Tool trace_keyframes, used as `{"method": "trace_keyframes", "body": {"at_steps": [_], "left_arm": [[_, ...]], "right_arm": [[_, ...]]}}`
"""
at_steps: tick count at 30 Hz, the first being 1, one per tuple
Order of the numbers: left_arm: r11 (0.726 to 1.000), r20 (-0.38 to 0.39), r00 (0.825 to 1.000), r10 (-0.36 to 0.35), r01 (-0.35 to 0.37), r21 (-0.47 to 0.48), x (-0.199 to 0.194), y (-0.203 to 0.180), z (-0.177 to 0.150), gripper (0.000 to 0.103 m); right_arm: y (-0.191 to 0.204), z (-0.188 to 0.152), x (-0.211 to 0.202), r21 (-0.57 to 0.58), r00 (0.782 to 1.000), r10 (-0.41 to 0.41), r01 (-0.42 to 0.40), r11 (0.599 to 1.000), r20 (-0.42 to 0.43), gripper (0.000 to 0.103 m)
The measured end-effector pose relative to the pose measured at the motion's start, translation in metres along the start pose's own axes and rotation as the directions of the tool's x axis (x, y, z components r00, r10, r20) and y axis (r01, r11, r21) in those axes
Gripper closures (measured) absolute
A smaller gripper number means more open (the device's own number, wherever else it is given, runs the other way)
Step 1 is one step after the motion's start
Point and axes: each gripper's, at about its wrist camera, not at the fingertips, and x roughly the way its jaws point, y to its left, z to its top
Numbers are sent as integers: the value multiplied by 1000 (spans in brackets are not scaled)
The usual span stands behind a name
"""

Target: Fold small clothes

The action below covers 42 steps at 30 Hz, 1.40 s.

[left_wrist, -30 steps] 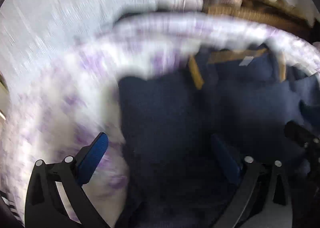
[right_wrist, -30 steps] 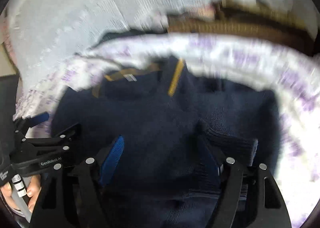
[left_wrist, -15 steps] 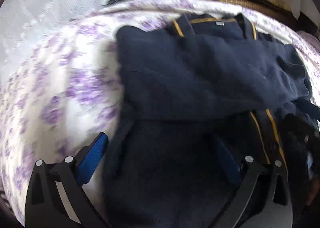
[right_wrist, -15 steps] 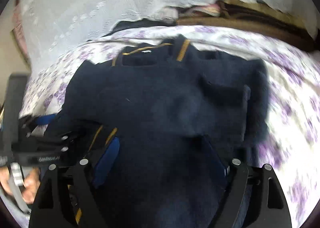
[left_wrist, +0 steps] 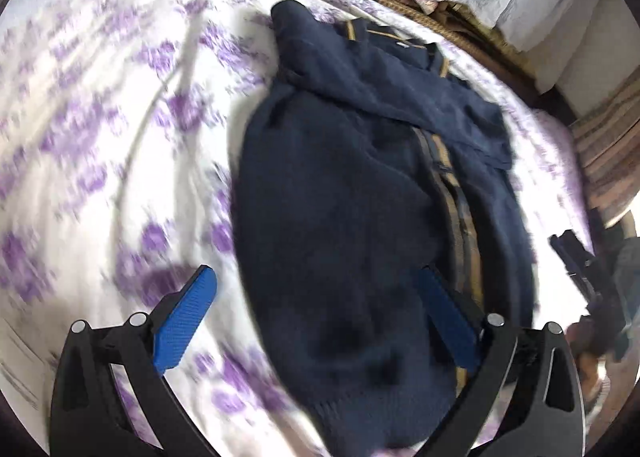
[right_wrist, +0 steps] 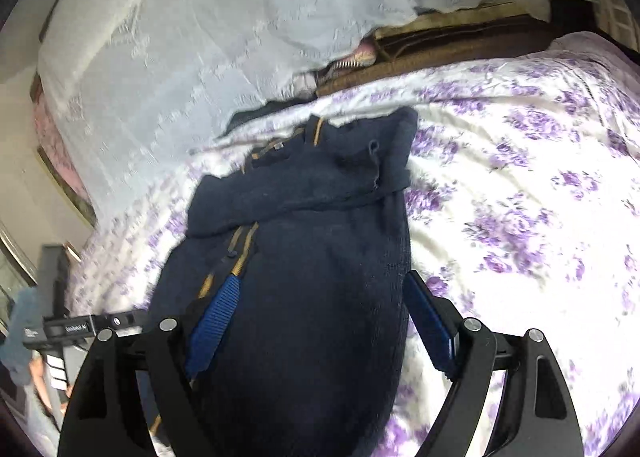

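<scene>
A navy knitted cardigan (left_wrist: 340, 193) with mustard trim along its front opening lies on the bed, collar towards the far side. Its sleeves are laid across the chest (right_wrist: 320, 185). My left gripper (left_wrist: 314, 277) hovers open above the cardigan's lower left part, one blue pad (left_wrist: 184, 321) over the sheet and the other over the knit. My right gripper (right_wrist: 324, 281) hangs open over the lower body of the cardigan with nothing pressed between its pads. Each gripper shows dimly at the edge of the other's view.
A white bedsheet with purple flowers (right_wrist: 520, 197) covers the bed around the garment. Behind it hang a white lace cloth (right_wrist: 220, 29) and a brown wooden edge (right_wrist: 440, 45) with bundled fabric. A person's hand (right_wrist: 36, 373) holds the left gripper's handle.
Both grippers have drawn back from the cardigan towards its hem, so the whole garment and more sheet now show. Both stay open and hold nothing.
</scene>
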Motion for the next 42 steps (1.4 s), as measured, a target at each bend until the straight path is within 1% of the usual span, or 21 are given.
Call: {"method": "trace_keyframes", "body": {"at_steps": [2, 6, 8, 12, 15, 17, 20, 22, 23, 24, 27, 29, 32, 34, 36, 38, 40, 41, 42], "left_arm": [[999, 4, 999, -32, 32, -2, -2, -2, -5, 4], [996, -7, 996, -91, 91, 2, -1, 2, -9, 5], [993, -2, 993, -119, 119, 19, -1, 3, -5, 5], [990, 0, 991, -137, 137, 39, 10, 3, 13, 5], [993, -19, 993, -115, 115, 25, 22, 8, 22, 5], [993, -32, 993, -118, 119, 23, 28, 10, 26, 5], [992, -38, 993, -109, 111, 55, 35, 5, 30, 5], [993, -30, 995, -91, 93, 79, 37, -1, 27, 5], [992, -31, 996, -86, 89, 90, 37, -3, 24, 5], [990, -36, 997, -75, 78, 115, 37, -8, 21, 5], [983, -47, 998, -50, 58, 176, 36, -20, 10, 5], [979, -43, 998, -46, 53, 194, 35, -24, 5, 5], [982, -28, 998, -48, 52, 184, 33, -23, 4, 6], [985, -18, 998, -62, 65, 158, 31, -18, 7, 10], [990, -11, 998, -64, 65, 126, 32, -10, 12, 14], [992, -7, 998, -67, 67, 103, 34, -4, 15, 15], [992, -3, 998, -68, 68, 103, 34, -5, 14, 16], [992, 2, 999, -53, 52, 113, 33, -7, 12, 18], [992, 3, 999, -42, 42, 118, 33, -9, 10, 21]], "right_arm": [[0, -6, -10, 9, 1000, 22, -22, 1000, 16, 19], [-5, -15, -16, 36, 999, 45, -45, 998, 6, 19], [-9, -15, -17, 60, 998, 59, -59, 996, 8, 19], [-16, -16, -19, 104, 997, 72, -73, 992, 12, 19], [-19, -17, -16, 115, 998, 68, -68, 991, 0, 19], [-19, -17, -14, 118, 997, 72, -71, 990, -7, 19], [-20, -17, -7, 115, 997, 77, -74, 991, -23, 20], [-24, -18, 0, 126, 997, 70, -65, 990, -42, 26], [-27, -18, 2, 140, 996, 76, -68, 988, -50, 33], [-30, -19, 4, 159, 995, 87, -77, 984, -58, 37], [-34, -22, 4, 181, 994, 90, -78, 980, -56, 43], [-35, -23, 4, 187, 994, 90, -77, 979, -59, 44], [-38, -24, 4, 198, 994, 86, -72, 978, -64, 48], [-41, -24, 3, 212, 995, 83, -69, 975, -58, 48], [-44, -24, 6, 222, 995, 78, -61, 973, -68, 51], [-46, -26, 9, 222, 994, 67, -47, 974, -83, 51], [-46, -26, 12, 223, 993, 81, -59, 973, -91, 51], [-46, -26, 12, 227, 991, 97, -74, 971, -93, 52], [-46, -27, 13, 232, 989, 110, -85, 969, -95, 52]]}}
